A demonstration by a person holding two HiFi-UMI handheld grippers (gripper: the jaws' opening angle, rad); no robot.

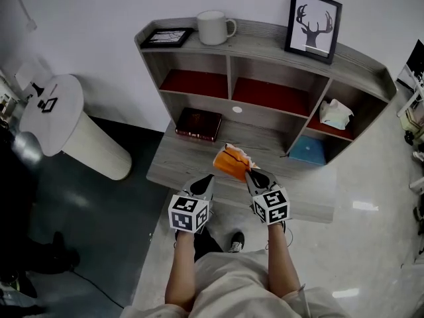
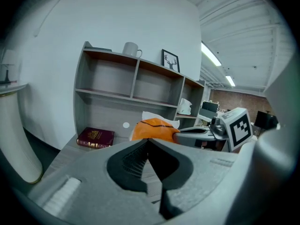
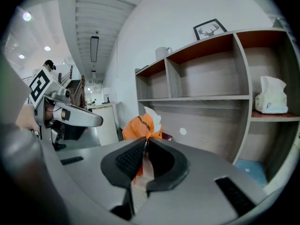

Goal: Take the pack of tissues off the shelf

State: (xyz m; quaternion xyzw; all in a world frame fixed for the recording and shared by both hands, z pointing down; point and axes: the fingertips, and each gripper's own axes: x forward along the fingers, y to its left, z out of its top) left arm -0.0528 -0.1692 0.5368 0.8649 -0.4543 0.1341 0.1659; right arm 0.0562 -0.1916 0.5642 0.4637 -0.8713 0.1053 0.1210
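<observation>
The right gripper (image 1: 250, 172) is clamped on the orange pack of tissues (image 1: 230, 162): in the right gripper view its jaws are nearly together with a fold of the orange wrapper pinched between them, and the bulk of the pack (image 3: 139, 125) bulges just beyond the tips, a white tissue sticking out of its top. The pack is off the shelf unit (image 1: 229, 78), held in the air above the desk (image 1: 182, 164), out in front of the unit's lower middle opening and slightly to the left of the right gripper's tips

The left gripper (image 1: 209, 177) hangs just beside the right one, on its left, near the pack but apart from it. Its jaws meet at the tips with nothing between them. From the left gripper view, the pack (image 2: 152, 129) sits just ahead of and above the closed tips, with the right gripper (image 2: 197, 131) reaching in from the right

Ahead of the left gripper and a little to its left, a dark red book (image 1: 199, 123) lies flat on the desk. Ahead and well to the right of the right gripper, a second tissue pack (image 1: 336, 113), white and pale teal, stands in the unit's right-hand compartment, with a blue box (image 1: 308, 150) in the compartment below. On top of the unit, well beyond both grippers, stand a white mug (image 1: 213, 27) and a framed deer picture (image 1: 313, 25)
</observation>
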